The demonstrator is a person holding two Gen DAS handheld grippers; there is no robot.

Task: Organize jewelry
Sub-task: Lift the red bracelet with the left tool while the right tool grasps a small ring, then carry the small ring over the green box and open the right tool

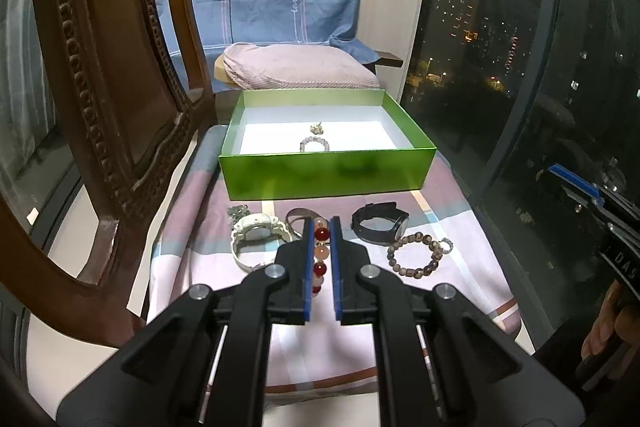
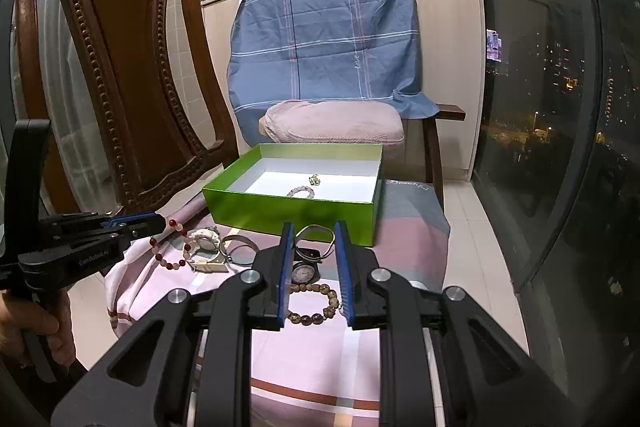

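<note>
Red and pink beads of a bracelet (image 1: 320,255) sit clenched in the left gripper (image 1: 321,227) jaws, lifted above the cloth-covered surface (image 1: 192,267). Right gripper (image 2: 311,255) hangs released over the brown bracelet (image 2: 316,303). Carry level, clear the green box (image 1: 326,169) wall, then let go inside.

Left tool closed on a bracelet, right tool spread wide

The left tool (image 1: 321,227) has its blue-padded fingers (image 1: 307,259) drawn close together, pinching the red and pink bead bracelet (image 1: 321,251), which hangs from its tips in the right wrist view. The right tool (image 2: 313,227) points forward with its jaws well apart, gripping nothing. A bare hand (image 2: 36,327) grips the left tool's handle.
</note>
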